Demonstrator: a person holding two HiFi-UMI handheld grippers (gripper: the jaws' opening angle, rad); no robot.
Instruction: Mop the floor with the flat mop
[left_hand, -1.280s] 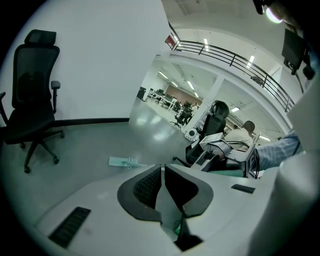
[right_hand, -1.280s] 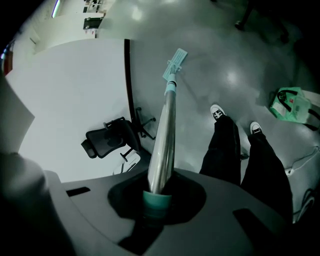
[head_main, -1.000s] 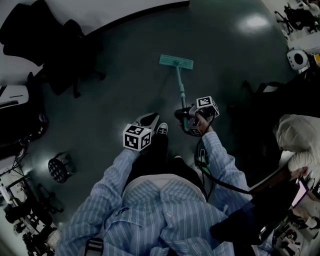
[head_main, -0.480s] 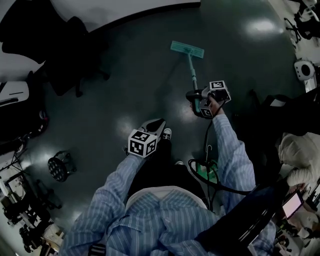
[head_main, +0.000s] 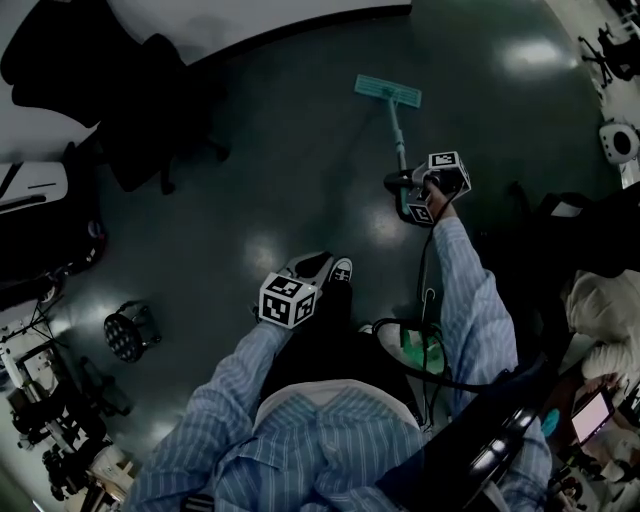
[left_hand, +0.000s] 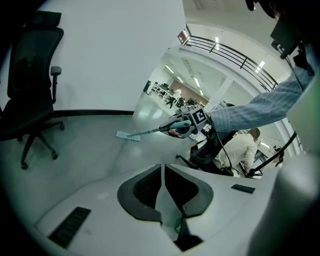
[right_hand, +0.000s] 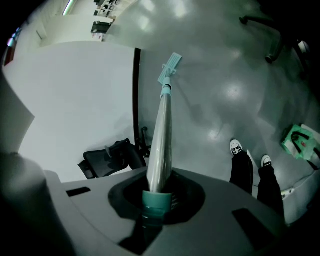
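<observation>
Your right gripper (head_main: 412, 190) is clamping the flat mop handle (head_main: 398, 135), your left gripper (left_hand: 162, 190) is idling pinched shut on nothing; be pressing the mop pad (head_main: 388, 90) flat against the floor (head_main: 300, 180).

A black office chair (head_main: 150, 110) is standing near the white wall (head_main: 260, 20), just off the dark baseboard (head_main: 300, 30). A round black studded thing (head_main: 128, 333) is sitting at the lower left, close to a tangle of dark stands (head_main: 40, 430). A green-and-white thing (head_main: 416, 352) is lying near a sneaker (head_main: 341, 270). Someone in a pale top (head_main: 605, 300) is showing at the right edge.
</observation>
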